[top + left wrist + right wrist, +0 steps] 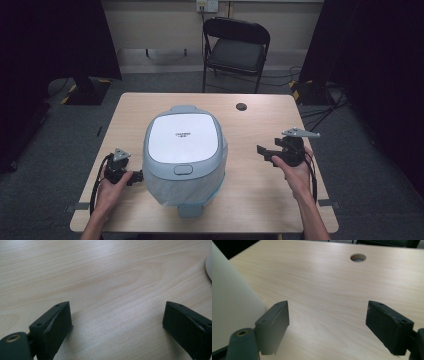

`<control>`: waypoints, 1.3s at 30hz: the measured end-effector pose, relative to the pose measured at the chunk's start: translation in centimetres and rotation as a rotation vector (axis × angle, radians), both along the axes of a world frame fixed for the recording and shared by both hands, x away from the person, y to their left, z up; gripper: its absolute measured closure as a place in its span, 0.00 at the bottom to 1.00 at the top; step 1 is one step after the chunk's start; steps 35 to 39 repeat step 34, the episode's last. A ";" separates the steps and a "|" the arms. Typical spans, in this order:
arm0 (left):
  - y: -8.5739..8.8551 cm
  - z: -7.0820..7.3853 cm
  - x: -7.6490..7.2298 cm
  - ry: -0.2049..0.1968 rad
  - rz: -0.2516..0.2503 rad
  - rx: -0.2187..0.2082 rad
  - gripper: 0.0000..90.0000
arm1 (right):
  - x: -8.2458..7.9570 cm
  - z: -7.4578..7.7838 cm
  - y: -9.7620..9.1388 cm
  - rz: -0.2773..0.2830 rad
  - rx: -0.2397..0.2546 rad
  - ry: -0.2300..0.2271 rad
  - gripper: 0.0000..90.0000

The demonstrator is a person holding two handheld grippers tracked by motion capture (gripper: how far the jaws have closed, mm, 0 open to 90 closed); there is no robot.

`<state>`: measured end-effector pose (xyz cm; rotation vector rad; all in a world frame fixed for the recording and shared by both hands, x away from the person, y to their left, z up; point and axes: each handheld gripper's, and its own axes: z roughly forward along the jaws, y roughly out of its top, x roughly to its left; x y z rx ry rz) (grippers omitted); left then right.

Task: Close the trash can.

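Observation:
A large white and pale blue rice cooker (184,155) stands in the middle of the wooden table (260,190), its lid down and a button at its front. My left gripper (131,177) rests low on the table just left of the cooker's base, held by a hand. Its jaws stand wide apart over bare wood in the left gripper view (117,322), with the cooker's white edge (209,265) at the far right. My right gripper (266,155) hovers to the cooker's right, open, nothing between its jaws (328,322). The cooker's white side (229,305) fills the left of that view.
A round cable hole (241,106) (358,257) sits in the table near its far edge. A black folding chair (235,50) stands behind the table. Dark curtains hang at both sides. Cables lie on the floor at the right.

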<state>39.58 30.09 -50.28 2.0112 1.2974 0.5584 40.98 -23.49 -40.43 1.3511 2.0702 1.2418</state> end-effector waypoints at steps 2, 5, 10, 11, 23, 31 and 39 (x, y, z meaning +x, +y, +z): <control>0.0 0.0 0.0 0.000 0.000 0.000 0.09 | -0.1 -0.9 -0.5 -0.015 -0.013 0.016 0.20; 0.0 0.0 0.0 0.000 0.000 0.000 0.09 | -0.1 -2.1 -1.2 -0.039 -0.028 0.038 0.20; 0.0 0.0 0.0 0.000 0.000 0.000 0.09 | 0.3 -4.5 -2.2 -0.076 -0.059 0.081 0.20; 0.0 0.0 0.0 0.000 0.000 0.000 0.09 | 0.4 -5.0 -2.3 -0.084 -0.064 0.094 0.20; 0.0 0.0 0.0 0.000 0.000 0.000 0.09 | 0.4 -8.8 -3.1 -0.154 -0.224 0.153 0.21; 0.0 0.0 0.0 0.000 0.000 0.000 0.09 | 0.0 -9.6 -2.9 -0.193 -0.213 0.083 0.17; 0.0 0.0 0.0 0.000 0.000 0.000 0.09 | 0.0 -9.6 -2.9 -0.194 -0.214 0.084 0.17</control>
